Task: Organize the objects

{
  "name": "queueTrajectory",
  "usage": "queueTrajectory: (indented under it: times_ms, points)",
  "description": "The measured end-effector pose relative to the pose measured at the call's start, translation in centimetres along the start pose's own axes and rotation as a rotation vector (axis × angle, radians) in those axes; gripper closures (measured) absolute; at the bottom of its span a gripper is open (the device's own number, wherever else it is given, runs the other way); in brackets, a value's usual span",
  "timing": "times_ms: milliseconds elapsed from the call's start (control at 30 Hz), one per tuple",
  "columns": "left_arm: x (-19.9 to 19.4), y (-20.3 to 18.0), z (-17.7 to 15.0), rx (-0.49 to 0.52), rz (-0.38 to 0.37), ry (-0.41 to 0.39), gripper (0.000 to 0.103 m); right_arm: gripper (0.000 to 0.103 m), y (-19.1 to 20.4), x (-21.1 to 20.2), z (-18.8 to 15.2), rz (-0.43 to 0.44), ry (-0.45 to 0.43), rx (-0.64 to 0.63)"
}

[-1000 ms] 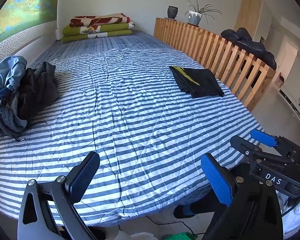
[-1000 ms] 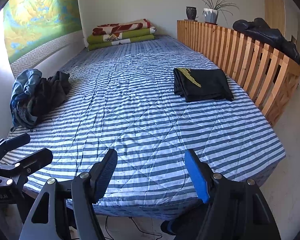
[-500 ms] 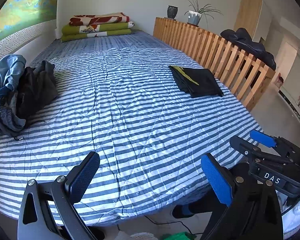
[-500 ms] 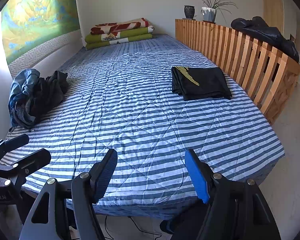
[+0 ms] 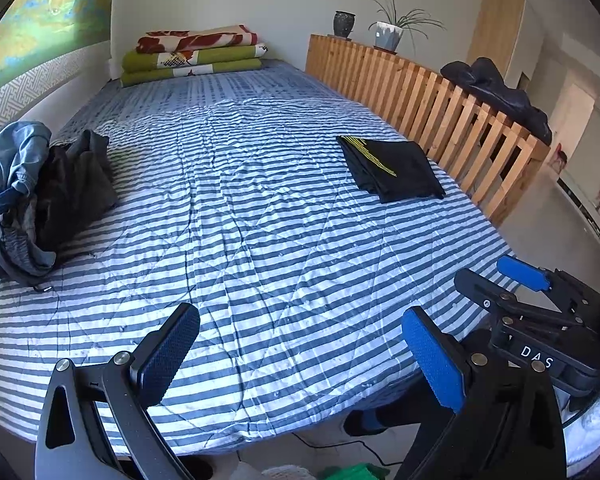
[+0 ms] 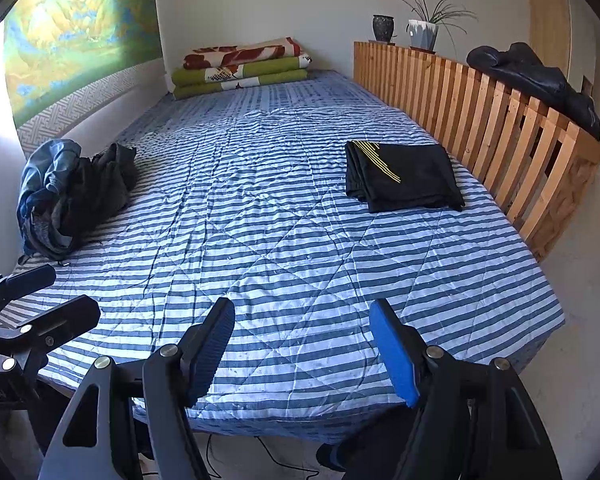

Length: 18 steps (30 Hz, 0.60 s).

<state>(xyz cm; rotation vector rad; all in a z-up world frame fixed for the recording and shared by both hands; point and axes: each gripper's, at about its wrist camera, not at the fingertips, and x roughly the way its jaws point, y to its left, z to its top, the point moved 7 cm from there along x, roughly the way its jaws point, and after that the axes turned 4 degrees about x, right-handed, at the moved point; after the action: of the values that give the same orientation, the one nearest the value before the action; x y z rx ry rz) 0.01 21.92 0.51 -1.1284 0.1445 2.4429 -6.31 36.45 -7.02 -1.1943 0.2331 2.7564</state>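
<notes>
Judging progress first: roughly midway, by the look of it. Spread across most of both views, a bed (image 6: 300,240) under a blue-and-white striped quilt, wrinkled but largely bare. Folded and lying flat near the right edge, just beside the wooden slatted rail (image 6: 500,120), a black garment with yellow stripes (image 6: 404,176), seemingly done. Heaped against the left wall, well apart from that, a crumpled pile of blue and dark clothes (image 5: 31,200), not yet sorted. Stacked at the far end, folded green and red blankets (image 5: 195,56). Hanging on the left wall, a painted landscape (image 6: 79,32). Draped over the rail's far side, a dark jacket (image 6: 540,80). Standing on the rail's top, a potted plant (image 5: 388,34) and a dark vase (image 5: 344,24). Hovering over the near edge, left gripper (image 5: 300,344) with jaws apart, empty; right gripper (image 6: 304,344) likewise apart, gripping nothing.
</notes>
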Motion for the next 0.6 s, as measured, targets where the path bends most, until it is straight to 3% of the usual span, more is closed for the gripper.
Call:
queueTrajectory:
  times_ms: [600]
  points:
    - [0.3, 1.6, 1.9, -0.014, 0.001, 0.006, 0.001, 0.037, 0.0, 0.7, 2.6, -0.011, 0.004, 0.010]
